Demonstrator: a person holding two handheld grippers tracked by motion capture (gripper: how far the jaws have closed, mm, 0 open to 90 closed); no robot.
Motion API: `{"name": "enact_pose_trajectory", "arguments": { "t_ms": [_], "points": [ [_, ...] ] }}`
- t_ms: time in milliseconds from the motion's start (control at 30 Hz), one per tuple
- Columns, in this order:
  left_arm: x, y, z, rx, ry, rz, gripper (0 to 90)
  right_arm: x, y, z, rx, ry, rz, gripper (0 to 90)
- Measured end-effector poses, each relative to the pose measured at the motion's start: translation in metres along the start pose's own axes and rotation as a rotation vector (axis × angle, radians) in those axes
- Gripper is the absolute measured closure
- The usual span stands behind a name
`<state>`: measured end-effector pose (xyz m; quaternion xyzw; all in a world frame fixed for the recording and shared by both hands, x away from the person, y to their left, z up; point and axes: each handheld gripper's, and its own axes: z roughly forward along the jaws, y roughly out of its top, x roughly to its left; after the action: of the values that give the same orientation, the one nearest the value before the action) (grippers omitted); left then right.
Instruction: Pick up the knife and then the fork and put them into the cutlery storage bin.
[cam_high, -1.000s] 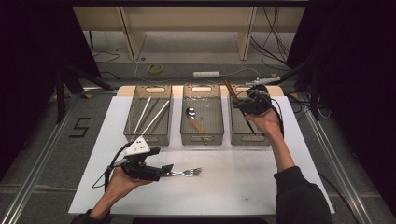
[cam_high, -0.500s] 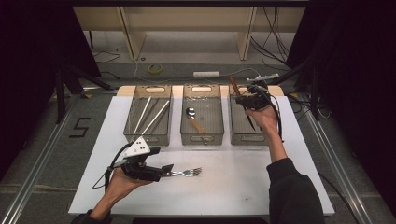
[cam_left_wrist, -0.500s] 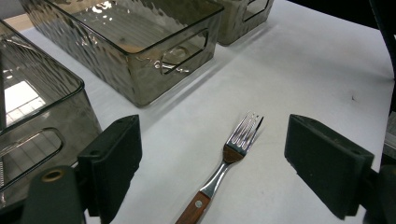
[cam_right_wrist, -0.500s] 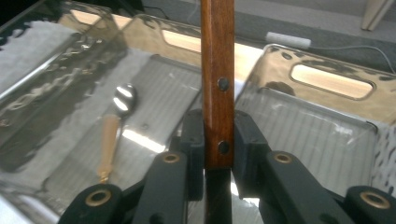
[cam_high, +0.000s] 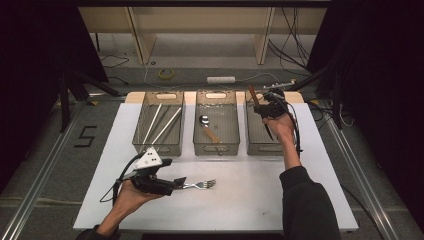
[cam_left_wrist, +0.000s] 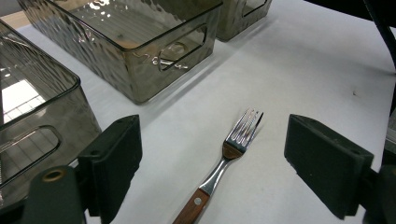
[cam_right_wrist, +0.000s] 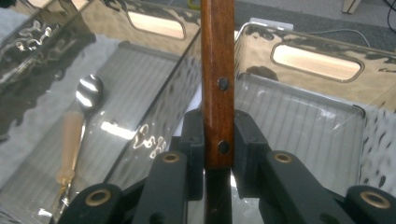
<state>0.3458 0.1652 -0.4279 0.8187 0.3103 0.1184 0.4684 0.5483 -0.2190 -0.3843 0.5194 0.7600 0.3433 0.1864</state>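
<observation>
My right gripper (cam_high: 270, 108) is shut on a wooden-handled knife (cam_right_wrist: 217, 70), held upright above the right-hand clear bin (cam_high: 260, 149). The handle sticks up past the jaws and the dark blade points down toward the bin. On the white table near the front lies a fork (cam_high: 201, 185) with a wooden handle. My left gripper (cam_high: 179, 182) is open and rests low on the table. In the left gripper view the fork (cam_left_wrist: 233, 144) lies between the two wide-apart jaws, touching neither.
Three clear bins stand in a row at the back. The left bin (cam_high: 159, 145) holds chopsticks (cam_high: 165, 125), and the middle bin (cam_high: 216, 149) holds a spoon (cam_high: 206, 122). Bare table (cam_high: 260, 200) spreads in front of them. Cables and a power strip (cam_high: 221, 79) lie on the floor behind.
My right gripper has sunk a little toward the right bin with the knife still in it. The left gripper and the fork have stayed put.
</observation>
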Motion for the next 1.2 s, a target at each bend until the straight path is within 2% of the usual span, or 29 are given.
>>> {"name": "enact_pose_trajectory", "arguments": {
  "t_ms": [600, 700, 800, 900, 1100, 1200],
  "points": [
    [0.000, 0.000, 0.000, 0.002, 0.005, 0.000, 18.8, -0.004, -0.010, 0.015, 0.036, -0.018, 0.072, 76.8],
    [0.000, 0.000, 0.000, 0.002, 0.006, 0.000, 18.8, -0.006, -0.012, 0.017, 0.053, -0.031, 0.102, 76.3],
    [0.000, 0.000, 0.000, 0.003, 0.010, 0.001, 18.8, -0.008, -0.013, 0.018, 0.062, -0.007, 0.138, 70.6],
    [0.000, 0.000, -0.001, 0.003, 0.010, 0.001, 18.8, -0.008, -0.013, 0.016, 0.057, -0.004, 0.143, 67.0],
    [0.001, 0.000, -0.001, 0.009, 0.014, 0.001, 18.9, -0.011, -0.011, 0.003, 0.032, 0.017, 0.124, 61.9],
    [0.001, 0.000, 0.000, 0.018, 0.032, 0.015, 18.9, -0.010, -0.013, -0.005, 0.016, 0.038, 0.108, 59.0]
  ]
}}
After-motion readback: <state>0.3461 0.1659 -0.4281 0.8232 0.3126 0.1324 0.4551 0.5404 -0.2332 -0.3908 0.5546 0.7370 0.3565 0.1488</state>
